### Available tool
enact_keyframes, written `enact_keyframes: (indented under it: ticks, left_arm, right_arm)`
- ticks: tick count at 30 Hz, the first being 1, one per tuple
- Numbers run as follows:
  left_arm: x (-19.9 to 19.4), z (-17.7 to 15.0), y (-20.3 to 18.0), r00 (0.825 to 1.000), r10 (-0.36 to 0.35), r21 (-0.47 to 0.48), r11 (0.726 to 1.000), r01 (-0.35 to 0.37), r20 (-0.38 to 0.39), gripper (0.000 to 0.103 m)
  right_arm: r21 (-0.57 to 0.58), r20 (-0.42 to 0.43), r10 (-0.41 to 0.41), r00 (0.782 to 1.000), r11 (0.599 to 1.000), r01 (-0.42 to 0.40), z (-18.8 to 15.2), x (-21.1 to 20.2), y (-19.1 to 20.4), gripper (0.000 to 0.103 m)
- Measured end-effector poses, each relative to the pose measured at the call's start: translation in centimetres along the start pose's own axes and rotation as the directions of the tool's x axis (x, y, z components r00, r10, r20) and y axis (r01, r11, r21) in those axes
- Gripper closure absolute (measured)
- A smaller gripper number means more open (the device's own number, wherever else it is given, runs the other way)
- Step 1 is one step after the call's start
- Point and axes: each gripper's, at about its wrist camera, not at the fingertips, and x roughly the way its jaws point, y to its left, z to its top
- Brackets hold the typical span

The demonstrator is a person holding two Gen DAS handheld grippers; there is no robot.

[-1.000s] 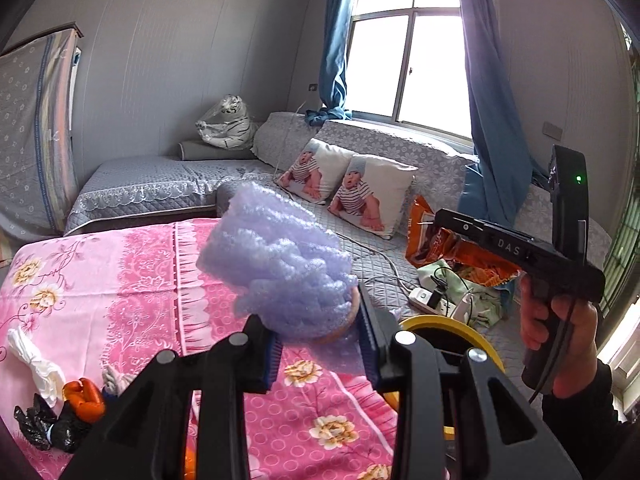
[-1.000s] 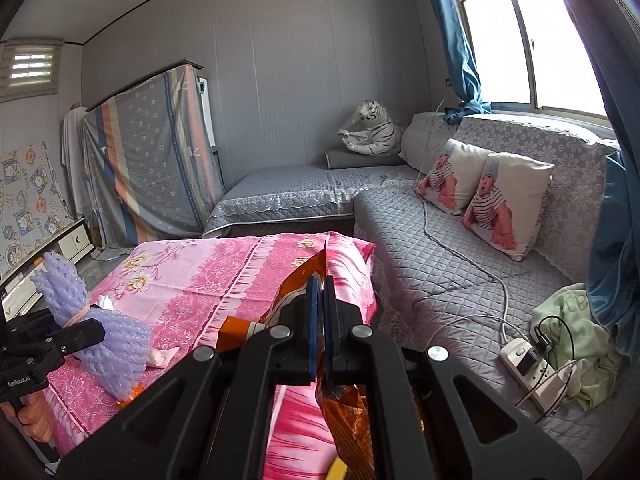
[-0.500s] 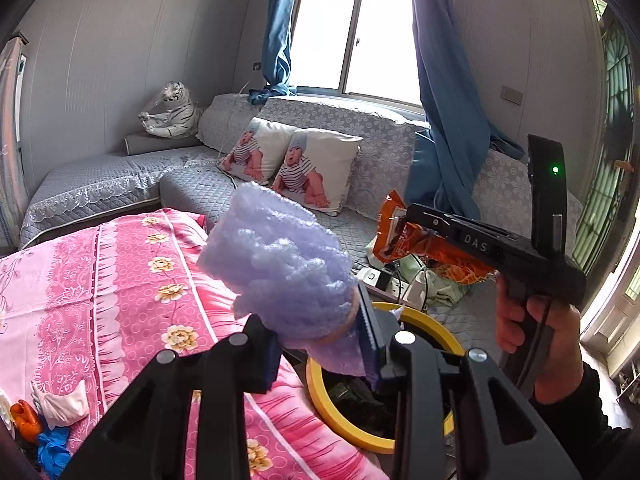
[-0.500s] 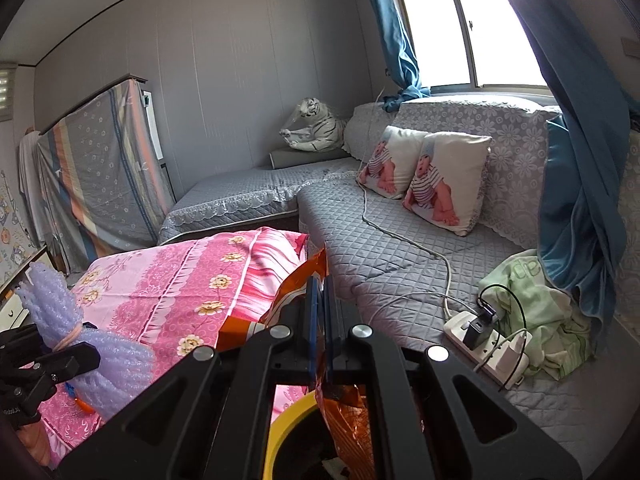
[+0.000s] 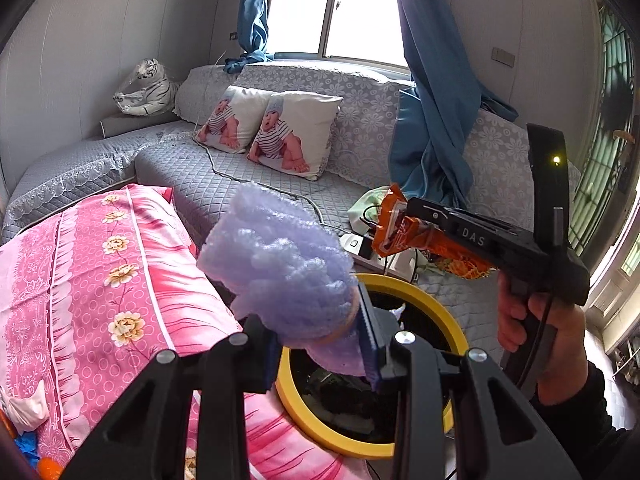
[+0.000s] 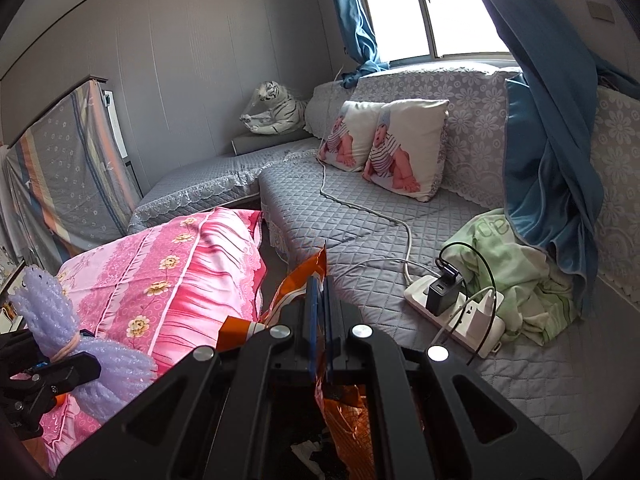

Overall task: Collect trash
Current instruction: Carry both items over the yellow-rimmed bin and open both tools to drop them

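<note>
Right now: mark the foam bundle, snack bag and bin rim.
foam bundle (image 5: pixel 276 256), left wrist view, purple top.
snack bag (image 5: pixel 394 228), left wrist view, orange upper end.
bin (image 5: pixel 436 312), left wrist view, yellow rim.

Your 9 o'clock: pink floral bedspread (image 5: pixel 120 280) | 12 o'clock: two baby-print pillows (image 5: pixel 280 136) | 11 o'clock: toy tiger (image 5: pixel 148 88)

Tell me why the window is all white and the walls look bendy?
Left wrist view: the window is blown out to white by daylight, so nothing outside shows; the fisheye lens bows the walls, and dark corners ring the picture. Right wrist view: the same white window, the same curving, and the black fingers up close look huge.
</note>
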Motion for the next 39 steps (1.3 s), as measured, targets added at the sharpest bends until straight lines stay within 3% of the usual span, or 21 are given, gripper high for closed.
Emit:
enact_keyframes:
  ticks: [19,29,34,39]
  left_arm:
    - [5.7,-2.7,-1.9,0.992,-0.030,0.018,0.999,0.032,-0.122,0.072]
    - [7.1,-3.4,-2.3,0.986,-0.056,0.010,0.998,0.058,-0.155,0.072]
    - [7.1,-3.4,-1.7,0.987,-0.052,-0.017,0.999,0.050,-0.154,0.049]
    - [6.7,-3.6,-1.1,0.988,-0.047,-0.032,0.999,0.043,-0.146,0.049]
  right_arm:
    - [0.086,-0.119,-0.062,0.991,0.994,0.073,-4.9,3.8,-3.8,0.101]
    - [0.099,-0.159,-0.048,0.986,0.993,0.064,-6.1,4.7,-4.0,0.101]
    - [0.128,-0.183,-0.057,0.981,0.988,0.082,-6.2,4.8,-4.4,0.100]
    - [0.146,-0.185,-0.089,0.979,0.982,0.117,-6.1,4.7,-5.2,0.100]
